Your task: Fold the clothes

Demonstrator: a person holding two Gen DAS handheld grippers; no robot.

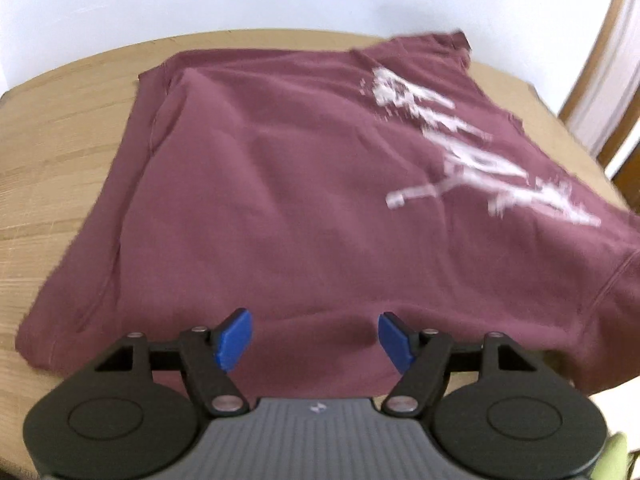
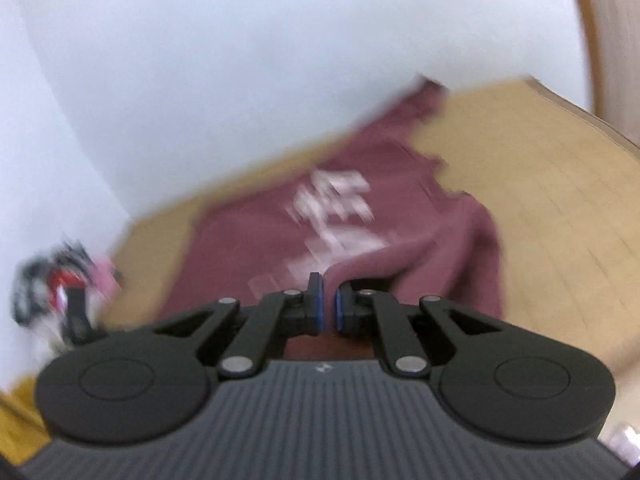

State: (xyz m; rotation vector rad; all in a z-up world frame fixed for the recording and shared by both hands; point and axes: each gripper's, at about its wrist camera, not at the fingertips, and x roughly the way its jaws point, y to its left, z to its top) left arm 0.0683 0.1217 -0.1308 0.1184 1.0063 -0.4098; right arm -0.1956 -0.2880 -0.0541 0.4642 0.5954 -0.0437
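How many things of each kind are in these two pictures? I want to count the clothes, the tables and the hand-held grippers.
Clothes: 1, a maroon cotton shirt with white print
Tables: 1, a light wooden table
Hand-held grippers: 2, the left hand-held gripper open, the right hand-held gripper shut on a shirt fold
Total: 4

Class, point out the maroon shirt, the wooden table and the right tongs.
maroon shirt [image 1: 280,184]: left wrist view, plain middle of the cloth.
wooden table [image 1: 60,128]: left wrist view, bare top.
right tongs [image 2: 328,304]: right wrist view, between the tips.
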